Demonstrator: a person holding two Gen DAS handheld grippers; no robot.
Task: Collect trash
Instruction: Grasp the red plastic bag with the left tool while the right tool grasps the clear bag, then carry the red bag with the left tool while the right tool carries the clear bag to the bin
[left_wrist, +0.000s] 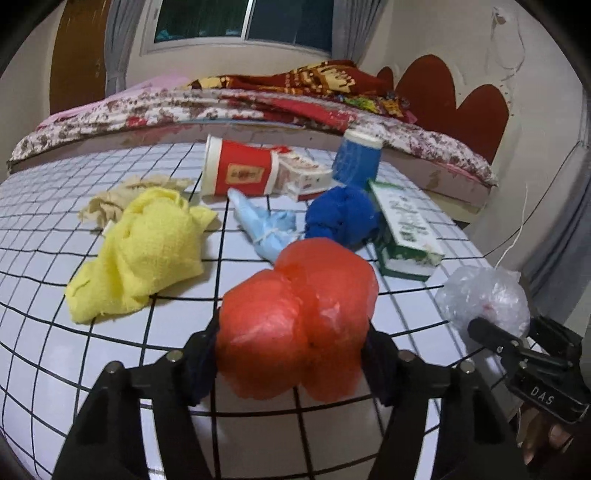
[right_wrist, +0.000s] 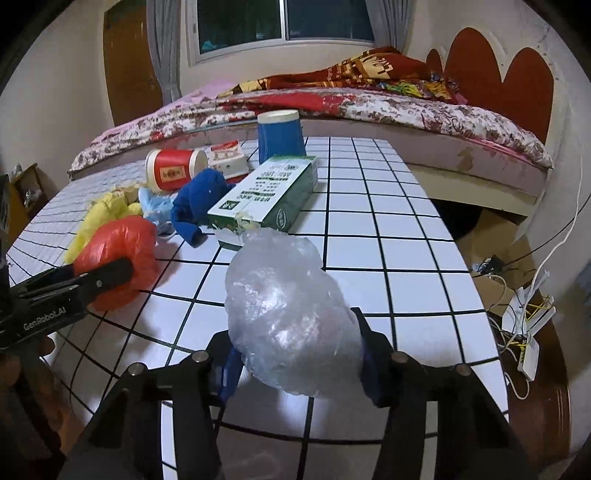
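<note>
Left tool (left_wrist: 291, 354) and right tool (right_wrist: 295, 358) each point downward, pads pressing a bag.

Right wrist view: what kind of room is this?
Most likely a bedroom. A bed with a floral cover and a red headboard sits behind the grid-patterned table, under a curtained window.

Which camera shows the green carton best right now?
The right wrist view: the green carton lies unobstructed, top and front end visible. The left wrist view shows it off to the side, its near end partly behind the blue cloth.
</note>
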